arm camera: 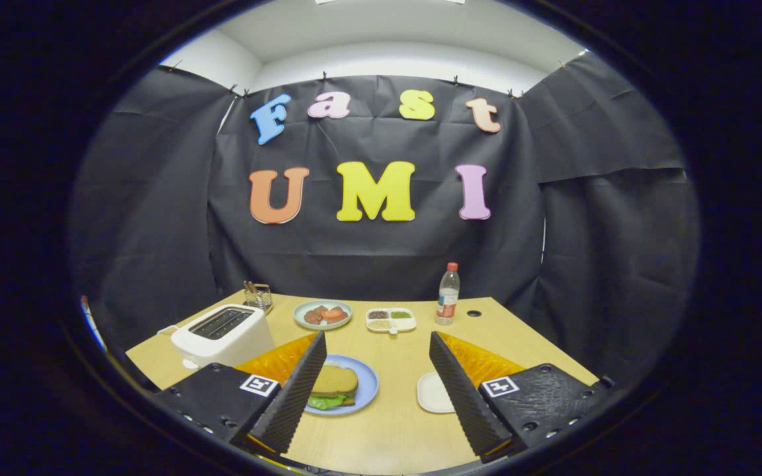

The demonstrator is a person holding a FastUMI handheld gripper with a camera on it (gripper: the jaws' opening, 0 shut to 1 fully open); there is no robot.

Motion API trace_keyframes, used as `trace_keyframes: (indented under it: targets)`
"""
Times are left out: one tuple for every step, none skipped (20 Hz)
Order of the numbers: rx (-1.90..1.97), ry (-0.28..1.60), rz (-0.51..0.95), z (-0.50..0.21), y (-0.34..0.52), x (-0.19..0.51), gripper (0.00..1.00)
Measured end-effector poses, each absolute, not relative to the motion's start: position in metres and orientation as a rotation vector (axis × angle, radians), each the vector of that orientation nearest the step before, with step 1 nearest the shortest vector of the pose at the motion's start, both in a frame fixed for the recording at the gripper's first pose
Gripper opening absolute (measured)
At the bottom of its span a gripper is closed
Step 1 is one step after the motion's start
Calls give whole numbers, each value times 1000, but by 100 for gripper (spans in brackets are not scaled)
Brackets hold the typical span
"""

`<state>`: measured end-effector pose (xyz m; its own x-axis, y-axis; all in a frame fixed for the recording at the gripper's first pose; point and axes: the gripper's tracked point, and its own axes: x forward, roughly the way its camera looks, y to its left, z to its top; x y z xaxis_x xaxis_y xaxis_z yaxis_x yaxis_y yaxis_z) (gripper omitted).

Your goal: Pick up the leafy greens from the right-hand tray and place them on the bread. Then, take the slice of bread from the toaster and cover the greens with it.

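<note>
Above the table [387, 430], tongs [378, 383] gape empty (bread [335, 380] covers greens [328, 400]).

Bright overhead light, fisheye-warped edges.

On the worktop [394, 423], a water bottle [448, 294] stood far right, beside a divided dish [391, 319], a food plate [323, 315], and a wire holder [258, 296] far left.

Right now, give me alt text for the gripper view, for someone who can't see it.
The open gripper hovers empty above a wooden table; beyond its fingers, a sandwich of bread over leafy greens sits on a blue plate. A white toaster stands beside it, a water bottle farther back.
</note>
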<state>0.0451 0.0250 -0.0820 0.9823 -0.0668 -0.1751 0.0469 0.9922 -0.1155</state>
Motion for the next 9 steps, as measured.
trace_keyframes:
  targets:
    - [-116, 165, -69, -81, 19, 37, 95]
    - [-119, 155, -81, -79, 14, 29, 95]
    - [-122, 146, -86, -77, 14, 22, 95]
    - [-128, 139, -91, -76, 14, 15, 95]
    - [-138, 126, -101, -72, 13, 10, 95]
    - [-148, 120, -101, -70, 16, 5, 95]
    - [-158, 118, -100, -69, 21, 1, 95]
    - [-163, 120, -101, -68, 26, -3, 95]
    - [-164, 120, -97, -67, 31, -5, 95]
